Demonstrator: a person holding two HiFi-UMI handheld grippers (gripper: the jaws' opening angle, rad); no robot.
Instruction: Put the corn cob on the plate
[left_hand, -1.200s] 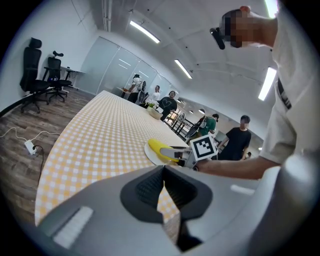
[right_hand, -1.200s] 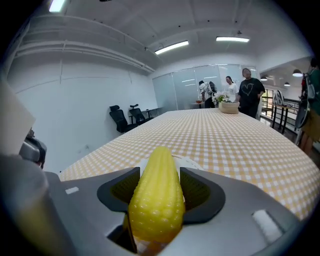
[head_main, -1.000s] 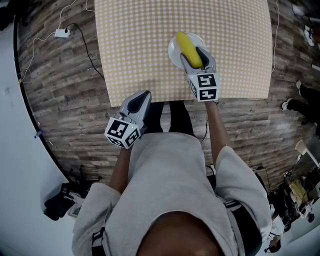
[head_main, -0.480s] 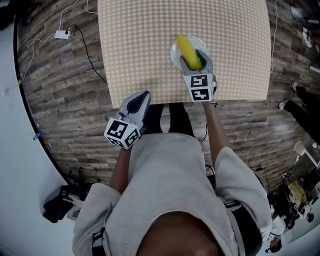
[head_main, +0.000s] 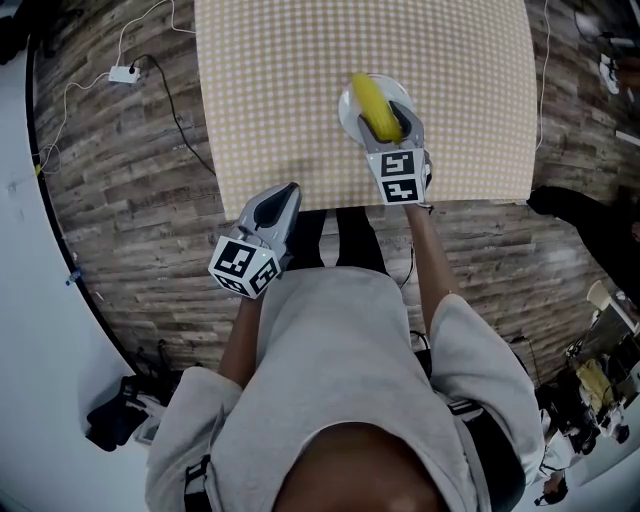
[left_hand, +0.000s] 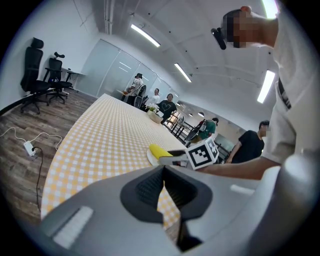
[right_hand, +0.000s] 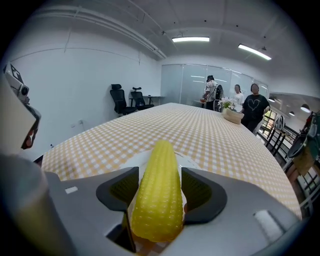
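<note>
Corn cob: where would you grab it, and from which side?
Across the cob's thick middle, one jaw on each long side, coming from its near end, as the right tool stands now. It lies flat on the plate with its long sides exposed. The tapered far tip would likely slip.

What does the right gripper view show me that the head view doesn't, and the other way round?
Only the right gripper view: the pads flanking the corn cob close up, with a sliver of gap at one of them, plus office chairs and people at the room's far end. Only the head view: the left gripper off the table's near edge over the wooden floor, and a power strip. Both: the corn cob on the white plate, the checked tablecloth, the right gripper.
</note>
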